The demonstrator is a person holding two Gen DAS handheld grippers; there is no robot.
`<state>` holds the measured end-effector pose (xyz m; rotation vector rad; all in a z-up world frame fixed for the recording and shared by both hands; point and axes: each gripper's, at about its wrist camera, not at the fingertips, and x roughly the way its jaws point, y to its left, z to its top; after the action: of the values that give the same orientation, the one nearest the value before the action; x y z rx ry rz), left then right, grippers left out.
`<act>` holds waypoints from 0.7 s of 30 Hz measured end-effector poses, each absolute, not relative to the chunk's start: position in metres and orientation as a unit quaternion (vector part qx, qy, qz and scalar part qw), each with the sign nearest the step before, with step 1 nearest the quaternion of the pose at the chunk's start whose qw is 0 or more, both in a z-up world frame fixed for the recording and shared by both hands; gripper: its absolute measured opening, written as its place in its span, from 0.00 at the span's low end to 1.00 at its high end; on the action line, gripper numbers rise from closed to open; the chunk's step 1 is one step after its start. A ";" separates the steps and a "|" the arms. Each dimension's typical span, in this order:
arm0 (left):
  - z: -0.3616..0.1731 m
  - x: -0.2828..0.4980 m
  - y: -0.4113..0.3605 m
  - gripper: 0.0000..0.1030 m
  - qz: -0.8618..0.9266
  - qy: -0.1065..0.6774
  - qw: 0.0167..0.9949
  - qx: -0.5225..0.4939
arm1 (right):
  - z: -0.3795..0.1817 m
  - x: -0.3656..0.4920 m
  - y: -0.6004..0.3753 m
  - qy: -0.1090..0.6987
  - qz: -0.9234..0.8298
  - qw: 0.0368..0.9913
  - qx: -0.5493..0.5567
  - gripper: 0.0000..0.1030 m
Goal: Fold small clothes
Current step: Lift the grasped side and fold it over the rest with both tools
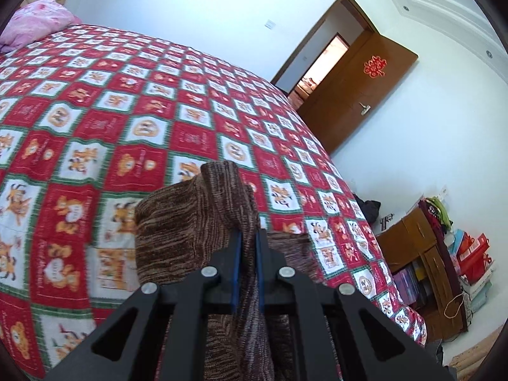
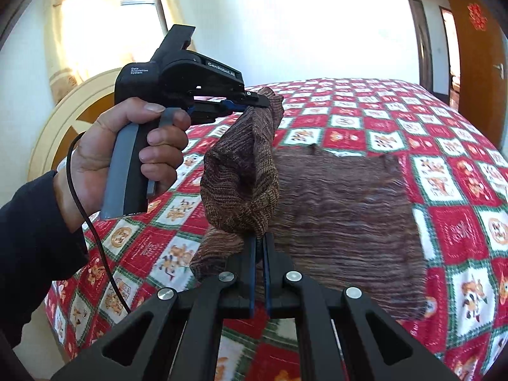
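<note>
A brown knitted garment [image 2: 343, 209] lies on the bed, its left part lifted. My left gripper [image 1: 248, 238] is shut on a raised edge of the knit [image 1: 190, 219]; it also shows in the right wrist view [image 2: 257, 103], held in a hand, pinching the top of the lifted flap. My right gripper [image 2: 259, 241] is shut on the lower edge of that same flap [image 2: 241, 177], which hangs bunched between the two grippers. The rest of the garment lies flat to the right.
The bed has a red, white and green checked quilt [image 1: 127, 127]. A pink pillow [image 1: 35, 22] lies at its head. An open wooden door [image 1: 358, 95] and a cluttered wooden cabinet [image 1: 422, 254] stand past the bed.
</note>
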<state>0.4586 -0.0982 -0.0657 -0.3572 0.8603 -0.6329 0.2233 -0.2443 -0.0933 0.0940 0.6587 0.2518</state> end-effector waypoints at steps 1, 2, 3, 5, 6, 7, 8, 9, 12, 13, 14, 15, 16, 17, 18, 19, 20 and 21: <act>-0.066 0.458 -0.104 0.08 -0.302 0.409 0.845 -0.166 | -0.094 0.222 -0.250 0.325 0.121 0.937 0.050 0.03; -0.066 0.458 -0.110 0.08 -0.305 0.412 0.843 -0.162 | -0.096 0.221 -0.255 0.328 0.119 0.936 0.053 0.03; -0.066 0.457 -0.113 0.08 -0.308 0.413 0.842 -0.160 | -0.096 0.218 -0.259 0.330 0.117 0.935 0.056 0.03; -0.066 0.457 -0.124 0.08 -0.313 0.415 0.840 -0.156 | -0.099 0.214 -0.269 0.335 0.112 0.933 0.066 0.03; -0.066 0.457 -0.129 0.08 -0.315 0.417 0.839 -0.154 | -0.100 0.212 -0.275 0.338 0.109 0.932 0.073 0.03; -0.066 0.457 -0.132 0.08 -0.316 0.419 0.837 -0.153 | -0.102 0.211 -0.280 0.342 0.106 0.930 0.082 0.03; -0.068 0.457 -0.139 0.08 -0.319 0.423 0.835 -0.150 | -0.103 0.211 -0.286 0.347 0.103 0.928 0.091 0.03; -0.069 0.457 -0.145 0.08 -0.321 0.425 0.834 -0.146 | -0.104 0.210 -0.293 0.351 0.099 0.926 0.100 0.03; -0.071 0.455 -0.163 0.08 -0.326 0.431 0.831 -0.132 | -0.106 0.206 -0.308 0.356 0.089 0.923 0.116 0.03; -0.072 0.455 -0.170 0.08 -0.328 0.433 0.830 -0.127 | -0.105 0.204 -0.312 0.357 0.085 0.923 0.118 0.03; -0.074 0.454 -0.176 0.08 -0.331 0.434 0.829 -0.123 | -0.105 0.202 -0.315 0.358 0.081 0.923 0.120 0.03; -0.075 0.454 -0.182 0.08 -0.334 0.435 0.827 -0.120 | -0.105 0.200 -0.320 0.360 0.077 0.922 0.123 0.03; -0.076 0.453 -0.189 0.08 -0.337 0.436 0.826 -0.116 | -0.106 0.200 -0.323 0.361 0.074 0.921 0.125 0.03; -0.078 0.452 -0.193 0.08 -0.339 0.438 0.825 -0.114 | -0.107 0.199 -0.327 0.363 0.070 0.920 0.127 0.03; -0.079 0.451 -0.199 0.08 -0.342 0.439 0.823 -0.111 | -0.109 0.198 -0.332 0.365 0.064 0.919 0.130 0.03; -0.080 0.451 -0.203 0.08 -0.344 0.440 0.823 -0.107 | -0.111 0.197 -0.337 0.368 0.058 0.918 0.135 0.03; -0.082 0.450 -0.209 0.08 -0.344 0.441 0.822 -0.103 | -0.113 0.197 -0.341 0.370 0.054 0.917 0.141 0.03; -0.084 0.450 -0.214 0.08 -0.345 0.443 0.821 -0.100 | -0.116 0.196 -0.347 0.373 0.050 0.914 0.151 0.03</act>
<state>0.4501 -0.2136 -0.0838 -0.2131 0.9439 -0.7351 0.1961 -0.3466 -0.1162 0.3109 0.7675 0.1034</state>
